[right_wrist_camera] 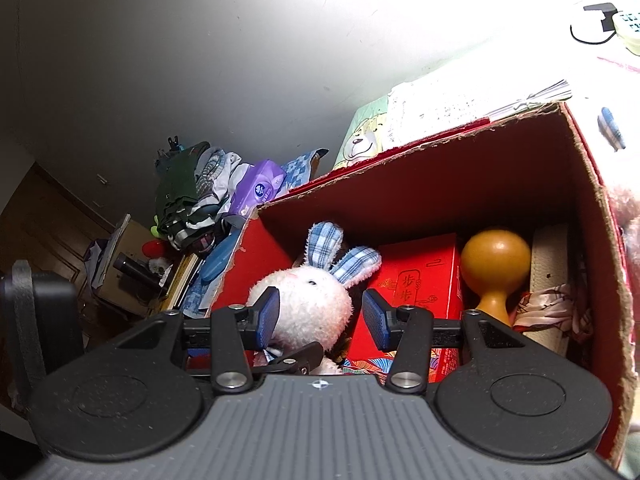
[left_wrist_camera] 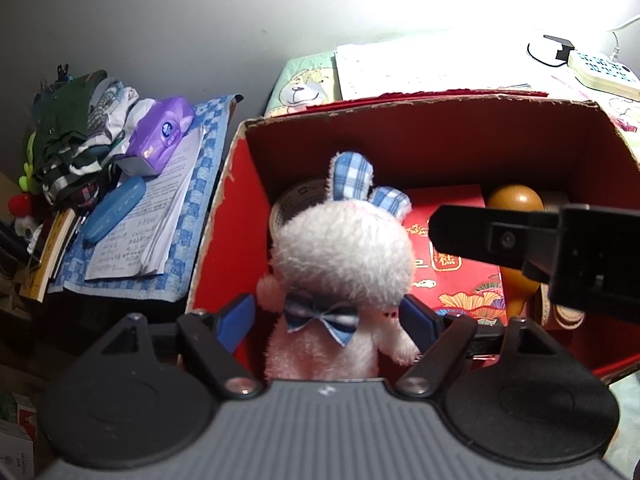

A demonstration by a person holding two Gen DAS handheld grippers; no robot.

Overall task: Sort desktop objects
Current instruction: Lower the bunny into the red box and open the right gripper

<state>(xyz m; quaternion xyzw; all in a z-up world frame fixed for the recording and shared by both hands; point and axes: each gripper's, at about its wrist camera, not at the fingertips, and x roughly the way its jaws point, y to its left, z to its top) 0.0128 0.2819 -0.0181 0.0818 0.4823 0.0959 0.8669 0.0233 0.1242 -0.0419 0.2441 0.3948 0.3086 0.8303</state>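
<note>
A white plush bunny [left_wrist_camera: 340, 256] with blue checked ears and a bow tie stands upright inside the red cardboard box [left_wrist_camera: 400, 108]. My left gripper [left_wrist_camera: 326, 312] is open, one blue pad on each side of the bunny's body without squeezing it. In the right wrist view the bunny [right_wrist_camera: 308, 300] faces me, and the left gripper's black finger [right_wrist_camera: 296, 356] shows below it. My right gripper [right_wrist_camera: 322, 312] is open above the box [right_wrist_camera: 440, 132] with nothing held. A red gift box [right_wrist_camera: 420, 280], a wooden gourd [right_wrist_camera: 496, 260] and a tape roll [left_wrist_camera: 296, 200] lie inside.
A cream strap [right_wrist_camera: 550, 260] and a patterned scarf [right_wrist_camera: 552, 308] fill the box's right end. Left of the box lie papers [left_wrist_camera: 152, 232], a blue case [left_wrist_camera: 112, 208], a purple tissue pack [left_wrist_camera: 160, 132] and piled clothes [left_wrist_camera: 76, 136]. A power strip [left_wrist_camera: 600, 68] sits far right.
</note>
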